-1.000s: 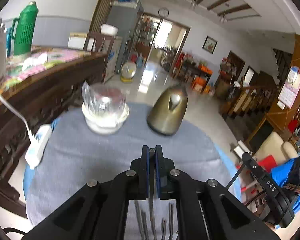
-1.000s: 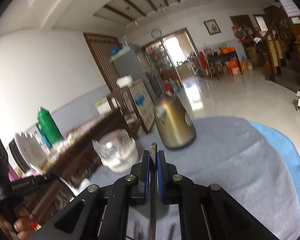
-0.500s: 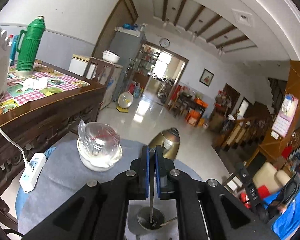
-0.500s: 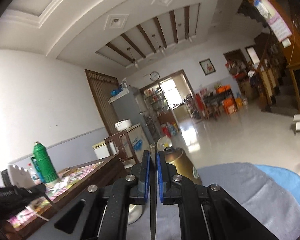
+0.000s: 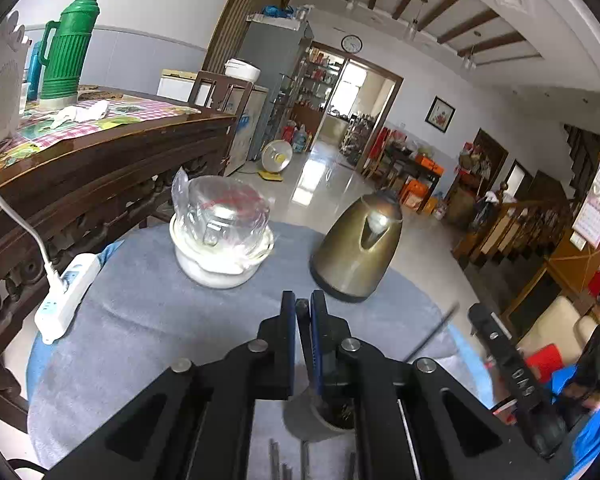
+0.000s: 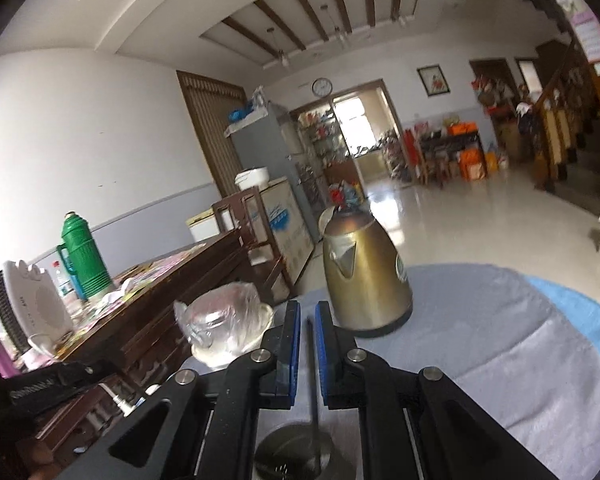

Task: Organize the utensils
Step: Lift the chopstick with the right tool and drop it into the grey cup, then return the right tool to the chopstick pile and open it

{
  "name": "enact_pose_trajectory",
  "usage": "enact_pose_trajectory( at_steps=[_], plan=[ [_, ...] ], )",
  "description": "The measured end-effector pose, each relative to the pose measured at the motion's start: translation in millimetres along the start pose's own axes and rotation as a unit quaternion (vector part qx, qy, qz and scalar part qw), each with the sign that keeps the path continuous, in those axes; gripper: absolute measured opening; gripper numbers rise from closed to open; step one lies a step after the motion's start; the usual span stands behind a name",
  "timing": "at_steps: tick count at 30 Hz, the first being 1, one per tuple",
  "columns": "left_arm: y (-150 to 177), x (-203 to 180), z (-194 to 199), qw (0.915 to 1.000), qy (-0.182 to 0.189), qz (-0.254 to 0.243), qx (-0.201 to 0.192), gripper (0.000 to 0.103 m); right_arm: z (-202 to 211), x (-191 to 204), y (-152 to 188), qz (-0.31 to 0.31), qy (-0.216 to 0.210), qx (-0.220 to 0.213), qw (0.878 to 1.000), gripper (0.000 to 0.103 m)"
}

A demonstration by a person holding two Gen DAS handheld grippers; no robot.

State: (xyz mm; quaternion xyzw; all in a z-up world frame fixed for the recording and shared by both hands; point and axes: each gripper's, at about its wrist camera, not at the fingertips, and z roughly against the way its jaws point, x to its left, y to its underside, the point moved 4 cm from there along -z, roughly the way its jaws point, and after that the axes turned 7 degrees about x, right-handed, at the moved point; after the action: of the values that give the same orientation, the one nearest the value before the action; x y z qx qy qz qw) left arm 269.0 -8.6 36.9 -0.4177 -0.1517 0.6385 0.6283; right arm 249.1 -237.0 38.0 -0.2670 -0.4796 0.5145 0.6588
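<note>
A steel utensil cup (image 5: 320,420) stands on the grey cloth below both grippers; it also shows in the right wrist view (image 6: 296,458). My left gripper (image 5: 303,312) is shut on a thin metal utensil (image 5: 305,340) that points down toward the cup. My right gripper (image 6: 308,320) is slightly open; a thin metal utensil (image 6: 313,364) stands free between its pads with its lower end in the cup. Several more utensils (image 5: 284,464) lie on the cloth near the front edge.
A brass kettle (image 5: 358,252) and a plastic-wrapped white bowl (image 5: 220,236) stand at the back of the round table (image 5: 120,340). A white power strip (image 5: 66,296) lies at the left edge. A dark wooden sideboard (image 5: 80,168) is to the left.
The right gripper's pads have opened off its utensil, which now stands in the cup. Both grippers have tilted back down toward the table. The left stays shut on its utensil.
</note>
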Motion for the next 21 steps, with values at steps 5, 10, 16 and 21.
enact_pose_trajectory(
  at_steps=[5, 10, 16, 21],
  plan=[
    [13, 3, 15, 0.9994, -0.014, -0.03, 0.0, 0.049, 29, -13, 7, -0.01, -0.031, 0.013, 0.999, 0.011],
    [30, 8, 38, 0.9983, -0.024, -0.05, -0.015, 0.055, 64, -27, 20, -0.027, -0.046, 0.014, 0.998, 0.011],
    [70, 20, 32, 0.9964, -0.044, -0.061, 0.038, 0.056, 81, -52, 57, -0.066, -0.048, 0.061, 0.995, 0.011],
    [112, 34, 14, 0.9905, -0.061, -0.058, 0.109, 0.056, 84, -79, 101, -0.088, -0.039, 0.117, 0.989, 0.011]
  ],
)
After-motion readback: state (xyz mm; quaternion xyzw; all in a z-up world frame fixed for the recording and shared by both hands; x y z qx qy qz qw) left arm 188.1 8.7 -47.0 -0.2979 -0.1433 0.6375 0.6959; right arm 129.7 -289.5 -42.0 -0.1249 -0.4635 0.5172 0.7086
